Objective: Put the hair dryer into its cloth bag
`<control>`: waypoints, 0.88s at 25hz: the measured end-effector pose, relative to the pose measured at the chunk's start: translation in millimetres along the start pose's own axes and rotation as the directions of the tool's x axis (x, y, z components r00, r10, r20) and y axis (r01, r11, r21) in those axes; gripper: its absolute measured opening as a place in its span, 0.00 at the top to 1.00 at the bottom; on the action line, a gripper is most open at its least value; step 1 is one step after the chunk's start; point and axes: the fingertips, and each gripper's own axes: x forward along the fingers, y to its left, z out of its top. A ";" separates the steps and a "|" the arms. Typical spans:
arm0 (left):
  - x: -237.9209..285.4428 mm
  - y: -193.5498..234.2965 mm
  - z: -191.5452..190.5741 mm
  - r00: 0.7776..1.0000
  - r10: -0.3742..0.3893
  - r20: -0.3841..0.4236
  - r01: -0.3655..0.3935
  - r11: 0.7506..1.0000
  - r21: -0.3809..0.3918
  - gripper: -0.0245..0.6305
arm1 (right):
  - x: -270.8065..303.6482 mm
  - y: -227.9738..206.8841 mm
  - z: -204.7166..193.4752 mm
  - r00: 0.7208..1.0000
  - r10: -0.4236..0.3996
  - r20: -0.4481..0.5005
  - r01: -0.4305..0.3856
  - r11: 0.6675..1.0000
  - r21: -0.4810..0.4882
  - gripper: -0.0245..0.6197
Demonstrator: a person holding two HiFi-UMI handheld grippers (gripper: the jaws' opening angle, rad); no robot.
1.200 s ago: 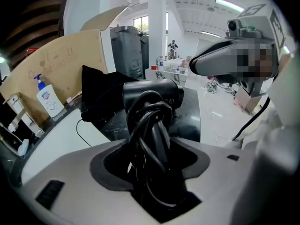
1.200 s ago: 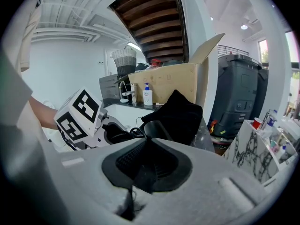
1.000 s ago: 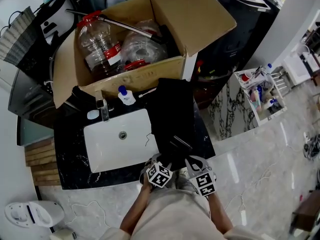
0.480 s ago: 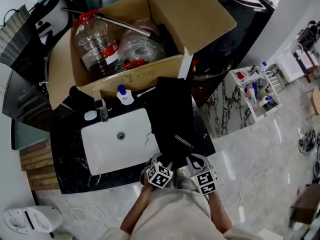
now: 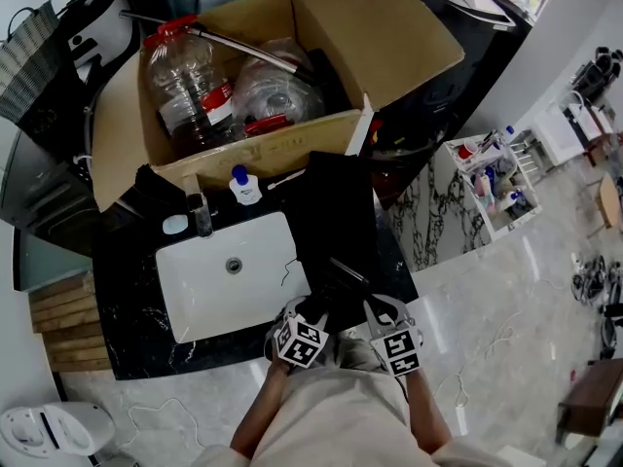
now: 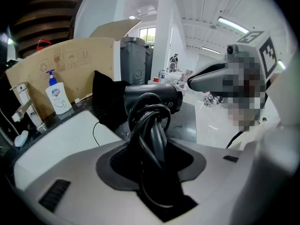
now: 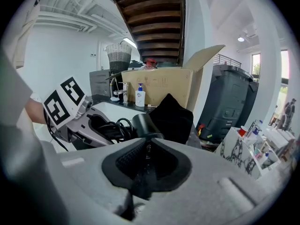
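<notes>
My left gripper (image 5: pixel 316 311) is shut on the cord-wrapped handle of the black hair dryer (image 6: pixel 151 99), held just above the counter's front edge. Its barrel (image 5: pixel 343 275) points toward the black cloth bag (image 5: pixel 336 207), which lies flat on the dark counter to the right of the sink. Close beside it on the right, my right gripper (image 5: pixel 375 311) is shut on a fold of black cloth (image 7: pixel 142 172) at the bag's near end. From the right gripper view, the dryer (image 7: pixel 142 123) sits just ahead of the jaws, with the bag (image 7: pixel 172 115) humped up behind it.
A white sink (image 5: pixel 195 300) with a faucet (image 5: pixel 200 212) lies left of the bag. A soap bottle (image 5: pixel 245 185) stands behind it. A big open cardboard box (image 5: pixel 389 27) with plastic bottles fills the counter's back. A white rack (image 5: pixel 492 178) stands on the floor to the right.
My left gripper has risen slightly with the hair dryer and shifted a little left. The right gripper stays where it was on the cloth.
</notes>
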 end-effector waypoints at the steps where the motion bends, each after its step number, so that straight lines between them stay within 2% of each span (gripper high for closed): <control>1: -1.8 2.5 0.4 1.000 0.006 0.003 -0.006 1.000 -0.007 0.68 | 1.3 -1.5 1.8 1.000 0.000 0.001 0.000 1.000 -0.008 0.93; 7: -9.1 15.1 -1.8 0.998 0.056 0.005 -0.055 0.997 -0.054 0.68 | 17.3 -17.0 9.1 1.000 0.024 0.008 -0.023 0.997 -0.069 0.93; 12: -13.7 23.5 -5.7 0.993 0.118 -0.012 -0.119 0.985 -0.121 0.68 | 37.3 -29.4 13.4 0.996 0.086 0.011 -0.084 0.990 -0.114 0.93; 18: -17.6 29.1 -6.5 0.976 0.214 -0.031 -0.215 0.952 -0.216 0.68 | 60.2 -40.5 16.0 0.981 0.192 0.007 -0.187 0.966 -0.178 0.93; 22: -20.8 29.3 -6.3 0.963 0.264 -0.045 -0.266 0.920 -0.289 0.68 | 77.6 -45.3 16.7 0.967 0.255 -0.023 -0.252 0.931 -0.263 0.93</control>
